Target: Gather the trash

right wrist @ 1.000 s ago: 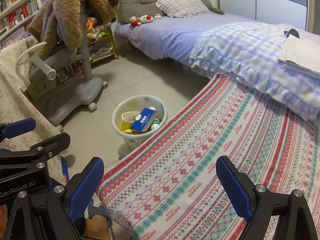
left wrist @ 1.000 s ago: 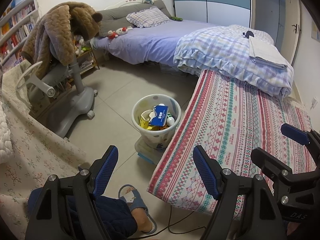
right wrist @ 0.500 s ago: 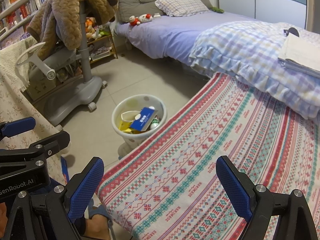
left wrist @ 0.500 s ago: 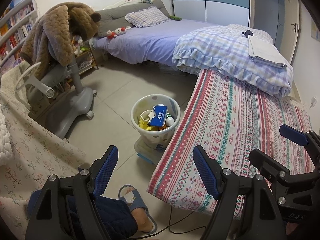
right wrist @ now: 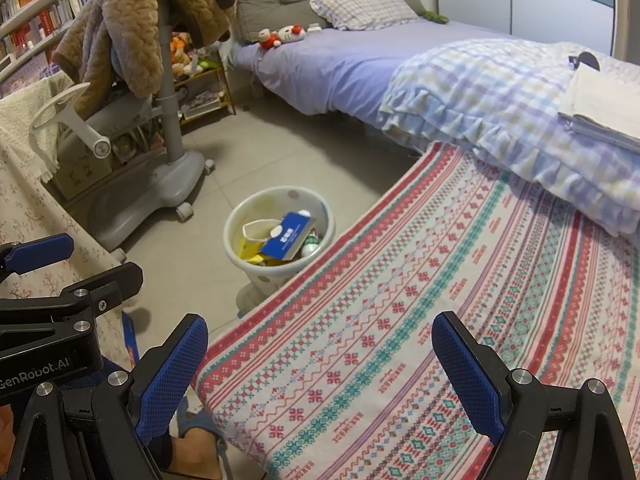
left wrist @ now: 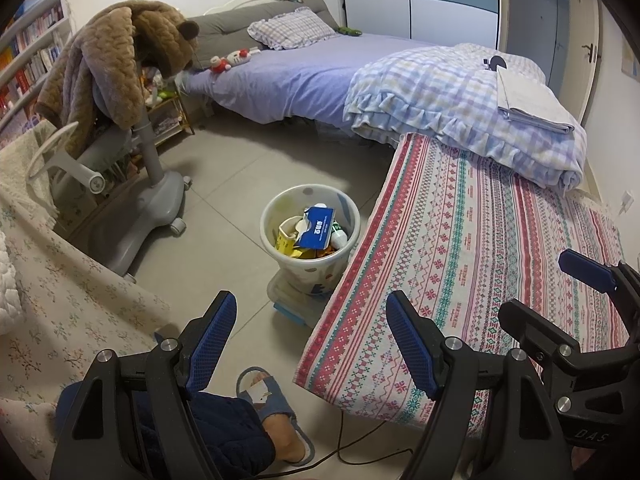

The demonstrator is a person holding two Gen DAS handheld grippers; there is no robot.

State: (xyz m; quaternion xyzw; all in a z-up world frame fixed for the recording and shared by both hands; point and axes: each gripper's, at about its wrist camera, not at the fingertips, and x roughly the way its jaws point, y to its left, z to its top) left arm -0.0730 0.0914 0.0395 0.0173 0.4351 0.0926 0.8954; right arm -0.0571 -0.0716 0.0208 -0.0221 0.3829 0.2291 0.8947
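Little has changed over the last second: both views only drift slightly. The left gripper (left wrist: 310, 338) and right gripper (right wrist: 320, 360) stay wide, empty. The bin (left wrist: 310, 222), at 12 o'clock, looks full; collection seems done.

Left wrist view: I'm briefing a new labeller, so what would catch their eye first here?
Likely the white trash bin on the floor beside the patterned cloth, already filled with a blue box and yellow wrappers. Then the brown bear coat draped over the grey chair at left. Both the left tongs and right tongs hang open and hold nothing.
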